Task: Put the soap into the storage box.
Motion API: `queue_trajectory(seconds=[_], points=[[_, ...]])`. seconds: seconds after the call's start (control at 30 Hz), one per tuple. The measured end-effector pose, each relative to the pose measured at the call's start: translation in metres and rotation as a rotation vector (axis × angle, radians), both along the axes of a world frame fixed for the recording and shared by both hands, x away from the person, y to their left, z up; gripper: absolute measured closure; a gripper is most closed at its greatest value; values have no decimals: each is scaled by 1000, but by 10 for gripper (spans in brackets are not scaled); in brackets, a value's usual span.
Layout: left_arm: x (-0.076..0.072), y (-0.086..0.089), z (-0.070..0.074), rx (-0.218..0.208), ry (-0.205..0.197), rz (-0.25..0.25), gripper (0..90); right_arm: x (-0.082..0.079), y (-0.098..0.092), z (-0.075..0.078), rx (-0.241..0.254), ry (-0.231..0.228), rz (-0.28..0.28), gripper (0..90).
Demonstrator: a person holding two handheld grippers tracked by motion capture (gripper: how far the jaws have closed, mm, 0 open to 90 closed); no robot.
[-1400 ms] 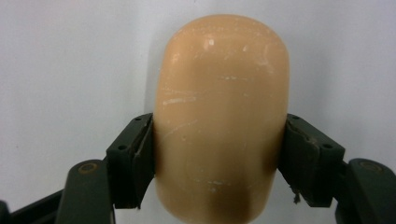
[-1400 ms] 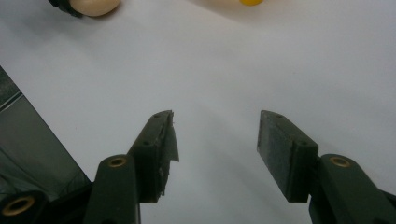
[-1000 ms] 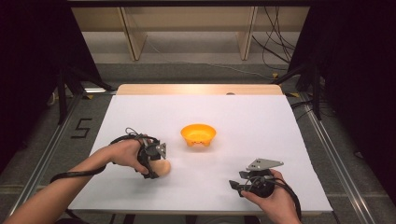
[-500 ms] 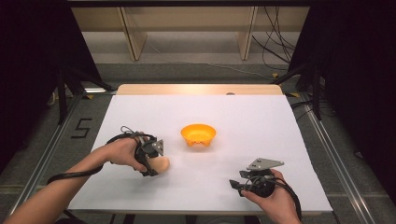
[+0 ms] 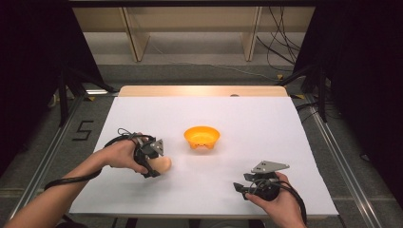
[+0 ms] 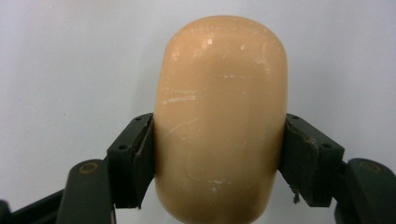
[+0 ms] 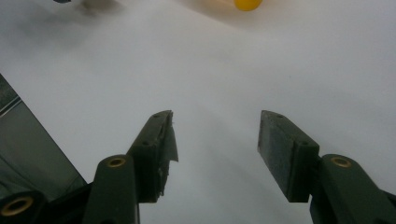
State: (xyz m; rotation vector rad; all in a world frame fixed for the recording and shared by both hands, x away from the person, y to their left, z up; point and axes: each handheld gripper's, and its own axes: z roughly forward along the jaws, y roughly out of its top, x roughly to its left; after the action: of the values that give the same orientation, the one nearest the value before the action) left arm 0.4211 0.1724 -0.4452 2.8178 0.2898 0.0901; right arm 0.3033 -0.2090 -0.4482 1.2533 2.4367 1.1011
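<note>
Gripping with my left hand-held gripper [image 5: 159, 166], seen from the high view, I have a tan, rounded bread-like piece [image 5: 163, 164] clamped low over the white desk [image 5: 266, 128], left of the orange bowl [image 5: 202, 137] and apart from it; my right hand-held gripper [image 5: 240, 186] sits near the desk's front edge with nothing in it. From the left gripper view, both pads press the tan piece's [image 6: 220, 116] sides, its rounded end reaching past them. From the right gripper view, my right hand-held gripper [image 7: 217, 147] has its jaws apart over bare desk, the bowl [image 7: 247, 4] far off at the top.
</note>
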Motion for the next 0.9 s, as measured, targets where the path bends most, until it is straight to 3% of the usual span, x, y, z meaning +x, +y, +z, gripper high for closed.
queue_trajectory(seconds=[0.07, 0.2, 0.53, 0.6, 0.63, 0.9], points=[[-1, 0, 1, -4, -1, 5, 323, 1, -1, -1, -5, -22, 8, 459], [-1, 1, 1, -11, -7, 12, 323, 0, 0, -1, 6, -9, -2, 457], [-2, 3, -3, -78, -29, 59, 324, 0, 0, 0, 0, -7, -6, 454], [0, 3, -2, -82, -45, 46, 324, 1, -1, 0, -2, -12, -4, 454], [-1, 2, -3, -107, -46, 66, 324, 1, -1, 0, -3, -11, -4, 455], [-1, 4, -2, -140, -62, 97, 324, 1, -2, 0, 0, -13, -10, 454]])
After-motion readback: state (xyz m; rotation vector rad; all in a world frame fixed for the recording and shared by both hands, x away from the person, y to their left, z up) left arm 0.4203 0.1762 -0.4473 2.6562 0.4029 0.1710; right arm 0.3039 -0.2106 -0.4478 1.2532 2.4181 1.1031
